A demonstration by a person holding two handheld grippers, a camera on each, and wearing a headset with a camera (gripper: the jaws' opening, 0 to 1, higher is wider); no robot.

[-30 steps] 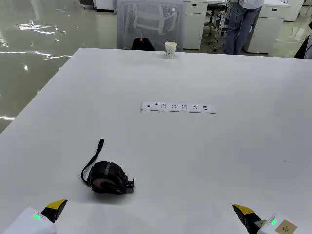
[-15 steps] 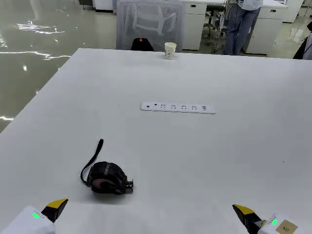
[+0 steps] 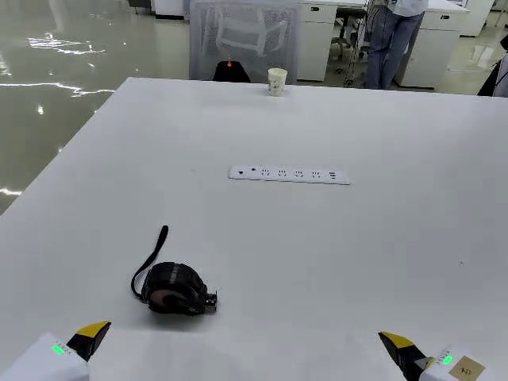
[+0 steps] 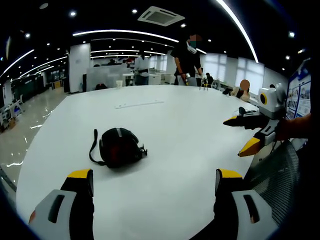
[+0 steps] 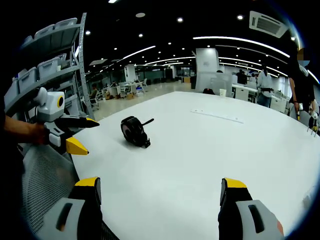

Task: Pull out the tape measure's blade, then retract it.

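Observation:
A black tape measure point(image 3: 175, 289) with a black wrist strap lies on the white table point(image 3: 317, 238), blade fully in. It also lies ahead in the left gripper view point(image 4: 119, 147) and the right gripper view point(image 5: 134, 131). My left gripper point(image 4: 152, 181) is open, hovering near the table's front edge, a short way in front of the tape measure; its yellow tip point(image 3: 91, 333) sits at the bottom left of the head view. My right gripper point(image 5: 160, 190) is open too, far to the right of the tape measure; its tip point(image 3: 397, 345) is at the bottom right.
A white power strip point(image 3: 289, 174) lies mid-table. A paper cup point(image 3: 276, 81) stands at the far edge, with a mesh chair point(image 3: 242, 36) behind it. A person point(image 3: 393, 36) stands beyond the table near white cabinets.

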